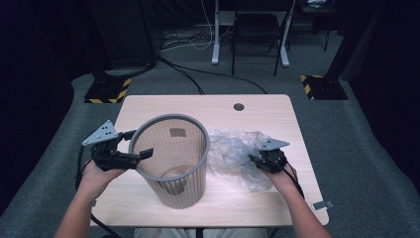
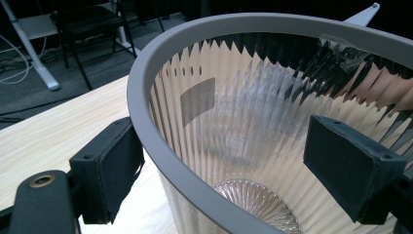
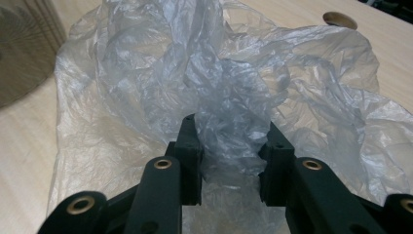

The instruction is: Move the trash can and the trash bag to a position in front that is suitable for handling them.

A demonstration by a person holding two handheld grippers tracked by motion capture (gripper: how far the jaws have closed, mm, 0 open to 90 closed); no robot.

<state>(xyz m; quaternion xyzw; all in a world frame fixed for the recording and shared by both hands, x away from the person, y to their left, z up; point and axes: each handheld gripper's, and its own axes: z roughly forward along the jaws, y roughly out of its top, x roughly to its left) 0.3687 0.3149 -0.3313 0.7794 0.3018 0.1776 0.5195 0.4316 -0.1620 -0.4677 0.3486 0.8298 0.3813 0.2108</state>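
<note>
Left hand-held gripper [image 2: 229,165] is set open astride the bin [image 1: 171,161] rim, right hand-held gripper [image 3: 229,161] part-closed around the unfitted bag [image 3: 219,97] on the bench [image 1: 163,106]; lining judged outstanding.

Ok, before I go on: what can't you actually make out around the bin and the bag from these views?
- Right tongs: plastic bag bunched between the jaws; whether they pinch it is unclear, and folds hide the bag's opening.
- Left tongs: jaws straddle the wastebasket rim, apparently without contact.
- High view: the wastebasket covers the table behind it; the bag's near-left edge is hidden.
</note>
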